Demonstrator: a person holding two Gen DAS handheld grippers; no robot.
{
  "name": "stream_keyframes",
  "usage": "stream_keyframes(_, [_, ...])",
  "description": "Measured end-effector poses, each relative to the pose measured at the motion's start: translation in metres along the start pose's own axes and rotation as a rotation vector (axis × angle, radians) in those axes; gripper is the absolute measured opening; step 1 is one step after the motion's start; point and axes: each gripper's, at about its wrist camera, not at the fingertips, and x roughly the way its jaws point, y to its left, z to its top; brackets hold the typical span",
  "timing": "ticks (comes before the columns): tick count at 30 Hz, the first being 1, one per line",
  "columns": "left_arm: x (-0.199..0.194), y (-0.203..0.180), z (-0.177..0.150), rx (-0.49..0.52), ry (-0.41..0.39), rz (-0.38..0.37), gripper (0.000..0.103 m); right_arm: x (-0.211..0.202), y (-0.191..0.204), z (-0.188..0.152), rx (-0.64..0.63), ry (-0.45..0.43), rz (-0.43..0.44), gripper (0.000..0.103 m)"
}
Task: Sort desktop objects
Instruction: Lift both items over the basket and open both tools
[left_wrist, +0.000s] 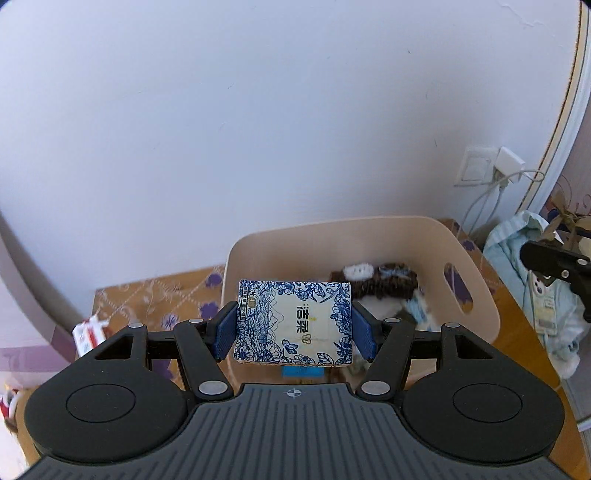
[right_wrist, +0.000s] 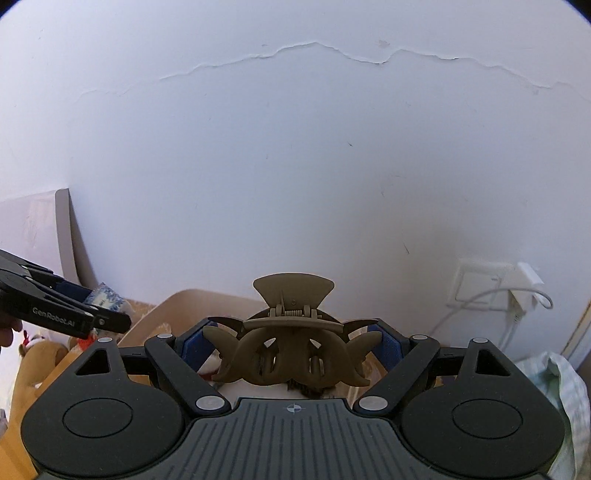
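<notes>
I am pinching the tissue pack (left_wrist: 293, 323) in the left tool (left_wrist: 293, 332) at lower center, over the beige bin (left_wrist: 476, 280); I should release only once past its near rim. The right tool (right_wrist: 293, 350) is clamping the hair claw (right_wrist: 291, 350). Farther in, a furry item (left_wrist: 384, 284) is crowding the bin, and a charger cable (left_wrist: 487, 195) is dangling at right.

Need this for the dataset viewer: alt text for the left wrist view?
The left gripper clamps a blue-and-white floral tissue pack above a beige storage bin holding hair ties, on a floral tablecloth against a white wall.
</notes>
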Motion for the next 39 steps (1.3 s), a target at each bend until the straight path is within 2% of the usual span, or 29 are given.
stream_keyframes(5, [0.029,-0.011,0.011,0.006,0.012,0.025,0.064,0.032,-0.004,0.005,0.016,0.029,0.005,0.086])
stream_keyframes(12, [0.087,-0.024,0.012,-0.015,0.114,0.055,0.064,0.084,0.0,-0.006,0.006,0.123,0.005,0.086])
stream_keyframes(18, [0.116,-0.028,0.0,-0.044,0.191,0.07,0.064,0.118,0.003,-0.024,-0.003,0.233,-0.005,0.086])
stream_keyframes(25, [0.131,-0.031,-0.014,-0.041,0.257,0.085,0.064,0.138,0.01,-0.042,-0.068,0.302,-0.01,0.086])
stream_keyframes(29, [0.141,-0.034,-0.019,-0.046,0.308,0.084,0.064,0.138,0.014,-0.05,-0.095,0.325,-0.004,0.086])
stream_keyframes(32, [0.145,-0.035,-0.024,-0.052,0.317,0.086,0.064,0.139,0.016,-0.053,-0.1,0.334,0.0,0.086])
stream_keyframes(33, [0.144,-0.035,-0.025,-0.055,0.314,0.085,0.065,0.139,0.016,-0.053,-0.099,0.337,0.001,0.09])
stream_keyframes(36, [0.141,-0.035,-0.026,-0.065,0.308,0.088,0.069,0.134,0.009,-0.052,-0.091,0.344,0.002,0.092])
stream_keyframes(37, [0.138,-0.034,-0.026,-0.07,0.298,0.091,0.072,0.133,0.007,-0.052,-0.084,0.344,0.006,0.101])
stream_keyframes(39, [0.129,-0.033,-0.024,-0.077,0.263,0.1,0.075,0.127,0.003,-0.05,-0.061,0.322,0.003,0.103])
